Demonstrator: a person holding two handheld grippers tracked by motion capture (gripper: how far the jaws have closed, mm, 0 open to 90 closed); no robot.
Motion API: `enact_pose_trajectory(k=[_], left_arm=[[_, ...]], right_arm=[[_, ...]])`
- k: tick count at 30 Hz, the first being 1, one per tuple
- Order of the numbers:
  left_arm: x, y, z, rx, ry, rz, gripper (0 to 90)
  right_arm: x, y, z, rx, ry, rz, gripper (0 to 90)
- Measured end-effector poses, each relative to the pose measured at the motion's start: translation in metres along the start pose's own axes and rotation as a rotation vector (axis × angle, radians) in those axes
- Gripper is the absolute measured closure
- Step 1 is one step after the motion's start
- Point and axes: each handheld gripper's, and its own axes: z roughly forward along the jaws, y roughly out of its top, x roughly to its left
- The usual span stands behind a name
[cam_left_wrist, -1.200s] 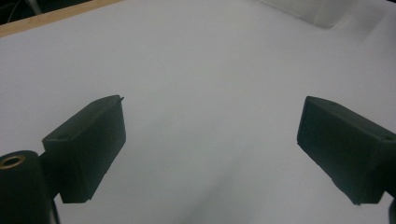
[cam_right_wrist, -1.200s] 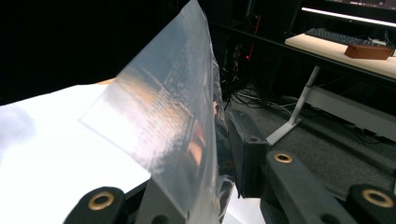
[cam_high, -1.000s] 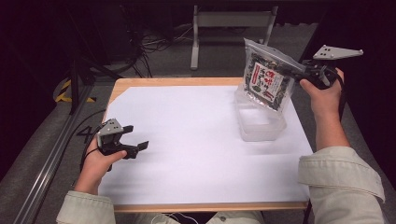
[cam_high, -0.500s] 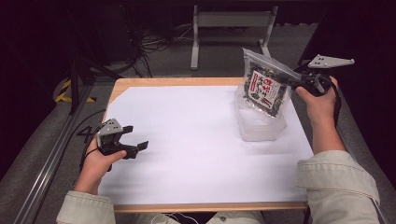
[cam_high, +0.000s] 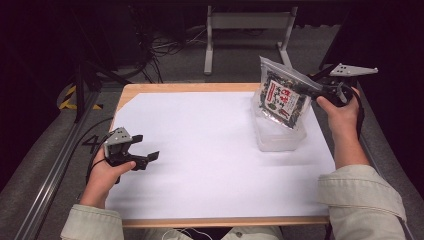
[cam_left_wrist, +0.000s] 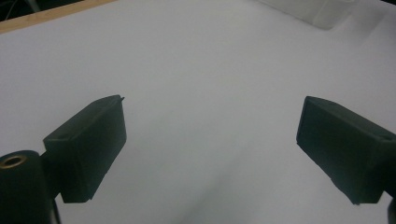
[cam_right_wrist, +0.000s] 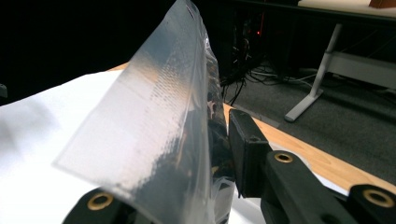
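right tongs (cam_high: 314, 90) clamped on the right edge of the snack bag (cam_high: 281, 97), near the sealed top strip; bag held tilted, lower corner hanging just above or inside the clear container (cam_high: 277, 137) at the right side of the surface (cam_high: 210, 165). contact between bag and container not determinable from the high view. left tongs (cam_high: 145, 150) spread wide, holding nothing, resting low over the white sheet at the left, well apart from the container.

likely step in hand: lowering the bag into the container.

risks, as judged:
- grip placed on thin, slick film at one edge only; possible slip or rotation of the bag under its own weight, ending with the bag beside the container.
- bag appears wider than the container opening when tilted; possible snag of the lower corner on the rim, folding the bag over the wall.
- container light and unbraced; possible sliding or tipping under a sideways push from the bag, with the left tongs too far off to steady it.
- early release above the rim: possible bounce-out.
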Motion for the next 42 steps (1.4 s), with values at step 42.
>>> enact_pose_trajectory(k=[42], left_arm=[[0.003, -0.004, 0.002, 0.017, -0.006, -0.015, 8.5]], right_arm=[[-0.015, -0.030, 0.009, 0.008, -0.067, 0.089, 68.5]])
